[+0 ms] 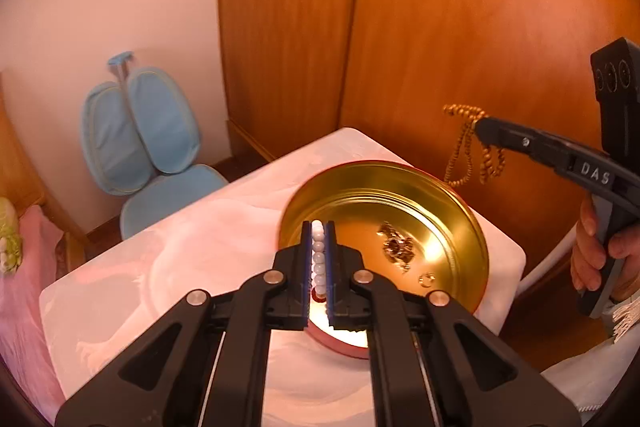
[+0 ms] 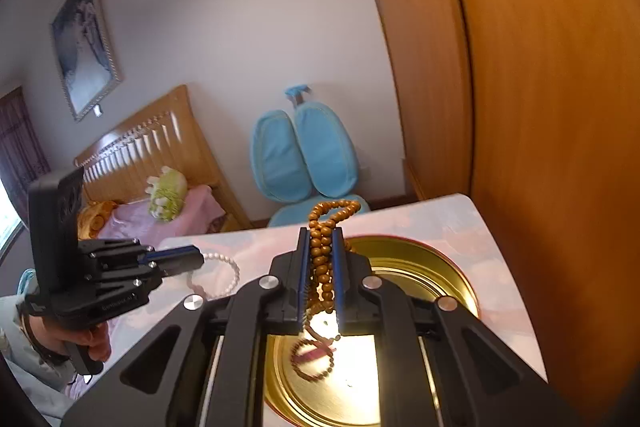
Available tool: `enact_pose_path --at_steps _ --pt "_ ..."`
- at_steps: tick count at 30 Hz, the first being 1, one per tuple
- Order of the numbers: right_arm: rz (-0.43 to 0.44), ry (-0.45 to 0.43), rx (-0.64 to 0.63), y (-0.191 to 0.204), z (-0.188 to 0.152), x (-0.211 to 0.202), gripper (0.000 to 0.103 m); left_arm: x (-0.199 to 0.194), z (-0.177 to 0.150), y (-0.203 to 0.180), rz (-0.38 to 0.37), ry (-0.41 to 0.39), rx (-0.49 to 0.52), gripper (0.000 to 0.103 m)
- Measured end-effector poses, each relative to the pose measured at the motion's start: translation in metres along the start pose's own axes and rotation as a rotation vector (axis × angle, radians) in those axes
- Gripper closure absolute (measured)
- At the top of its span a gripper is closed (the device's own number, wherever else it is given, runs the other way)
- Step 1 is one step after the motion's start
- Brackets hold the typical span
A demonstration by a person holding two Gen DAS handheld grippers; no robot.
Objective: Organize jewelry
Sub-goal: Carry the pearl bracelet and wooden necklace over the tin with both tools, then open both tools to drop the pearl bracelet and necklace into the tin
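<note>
My left gripper (image 1: 319, 231) is shut on a string of white pearl beads (image 1: 318, 255), held above the near rim of a round gold tin (image 1: 460, 227) with a red outer wall. In the right wrist view the pearl strand (image 2: 224, 275) hangs as a loop from the left gripper (image 2: 198, 261). My right gripper (image 2: 321, 239) is shut on a brown wooden bead strand (image 2: 322, 251), whose loops dangle over the tin (image 2: 440, 271). From the left wrist view, the right gripper (image 1: 480, 127) holds the brown beads (image 1: 472, 151) up beyond the tin's far right. Small dark jewelry pieces (image 1: 396, 247) and a ring (image 1: 427, 279) lie inside the tin.
The tin stands on a small table with a pale pink cloth (image 1: 192, 247). Wooden wardrobe doors (image 1: 440, 27) rise close behind and to the right. A light blue chair (image 1: 152, 155) stands past the table's left, and a bed (image 2: 160, 155) with pink bedding farther off. A hand (image 1: 596, 251) grips the right tool.
</note>
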State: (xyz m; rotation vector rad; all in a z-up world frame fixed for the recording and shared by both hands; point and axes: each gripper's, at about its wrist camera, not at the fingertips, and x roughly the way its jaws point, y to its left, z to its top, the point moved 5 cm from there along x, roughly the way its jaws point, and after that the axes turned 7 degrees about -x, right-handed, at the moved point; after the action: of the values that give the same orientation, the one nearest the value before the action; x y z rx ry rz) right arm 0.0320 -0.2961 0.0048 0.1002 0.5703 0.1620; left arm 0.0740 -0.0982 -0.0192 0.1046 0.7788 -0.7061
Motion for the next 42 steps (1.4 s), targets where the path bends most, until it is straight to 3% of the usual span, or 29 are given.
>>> enact_pose_path --at_steps 5,9,12,15,19,24,42 --pt "0.008 0.090 0.037 -0.020 -0.020 0.017 0.091 0.034 0.000 -0.023 -0.057 0.091 0.050 0.097" --pt "0.038 0.286 0.102 -0.032 -0.047 0.062 0.091 0.080 -0.008 -0.032 -0.113 0.245 0.047 0.097" --pt "0.075 0.392 0.160 -0.036 -0.059 0.091 0.091 0.116 -0.013 -0.027 -0.102 0.349 0.017 0.097" --pt "0.095 0.494 0.127 -0.026 -0.068 0.113 0.091 0.143 -0.026 -0.022 -0.068 0.453 -0.003 0.097" --pt "0.026 0.580 0.045 -0.017 -0.089 0.130 0.092 0.160 -0.039 -0.024 -0.035 0.512 0.026 0.097" --pt "0.022 0.603 0.084 -0.018 -0.103 0.131 0.091 0.172 -0.045 -0.025 -0.017 0.540 0.055 0.097" --pt "0.037 0.597 0.095 -0.018 -0.104 0.125 0.091 0.180 -0.044 -0.035 0.001 0.554 0.095 0.097"
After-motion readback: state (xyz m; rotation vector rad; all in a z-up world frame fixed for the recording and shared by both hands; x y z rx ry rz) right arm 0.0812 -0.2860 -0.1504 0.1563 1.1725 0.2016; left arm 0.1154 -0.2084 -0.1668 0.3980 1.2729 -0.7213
